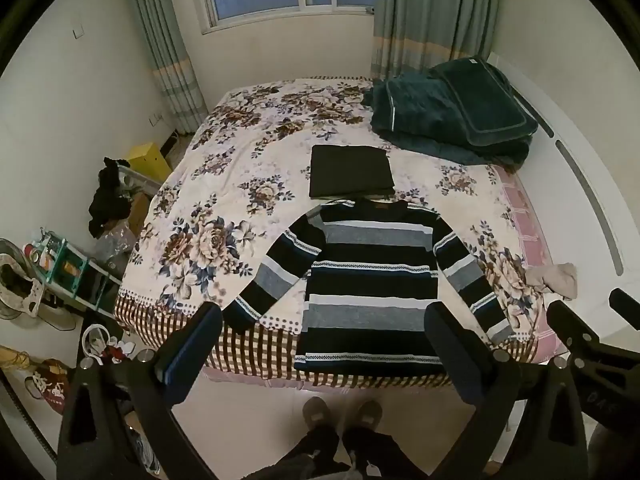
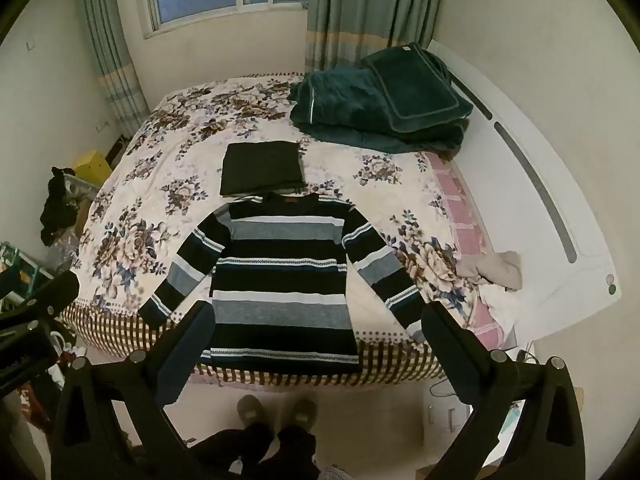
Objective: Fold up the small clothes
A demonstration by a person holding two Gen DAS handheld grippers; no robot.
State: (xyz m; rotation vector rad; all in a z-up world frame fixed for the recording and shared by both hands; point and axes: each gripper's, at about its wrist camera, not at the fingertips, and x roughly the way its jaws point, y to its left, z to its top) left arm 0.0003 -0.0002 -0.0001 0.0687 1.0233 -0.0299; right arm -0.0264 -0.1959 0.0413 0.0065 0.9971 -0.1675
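A striped sweater [image 1: 370, 280] [image 2: 282, 280] in navy, grey and white lies flat at the bed's near edge, both sleeves spread outward and its hem hanging a little over the edge. Just beyond its collar rests a folded dark garment [image 1: 350, 172] [image 2: 262, 168]. My left gripper [image 1: 324, 328] hovers high above the near edge with its jaws wide open and nothing between them. My right gripper [image 2: 316, 324] is likewise held open above the sweater's hem, empty. Part of the right gripper [image 1: 592, 328] shows at the right edge of the left wrist view.
The bed [image 1: 240, 184] has a floral cover. A dark green quilt and pillow [image 1: 448, 116] [image 2: 380, 100] lie at the far right, a beige cloth [image 1: 556, 278] [image 2: 496, 270] at the right edge. The person's feet [image 1: 340, 412] stand at the bedside. Clutter and shelves [image 1: 72, 268] fill the floor at left.
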